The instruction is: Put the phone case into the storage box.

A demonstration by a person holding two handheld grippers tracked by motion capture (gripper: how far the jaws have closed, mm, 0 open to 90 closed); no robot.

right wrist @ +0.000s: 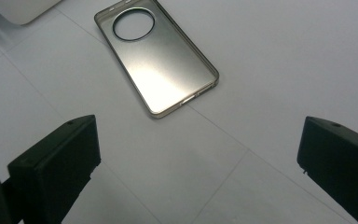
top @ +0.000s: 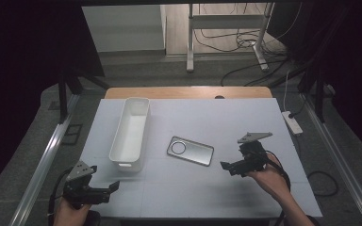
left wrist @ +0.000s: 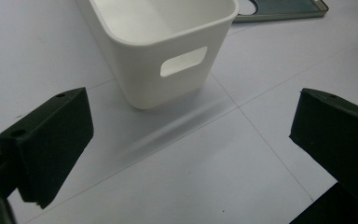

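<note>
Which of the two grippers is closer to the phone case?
Right. The right gripper sits just right of the phone case, jaws open toward it. The left gripper is farther, near the bin's front end.

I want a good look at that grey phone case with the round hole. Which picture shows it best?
The right gripper view: the phone case lies whole and close, its round hole and raised edge clear. The high view shows the whole case too, but small, beside the white bin. The left gripper view catches just a corner behind the bin.
</note>
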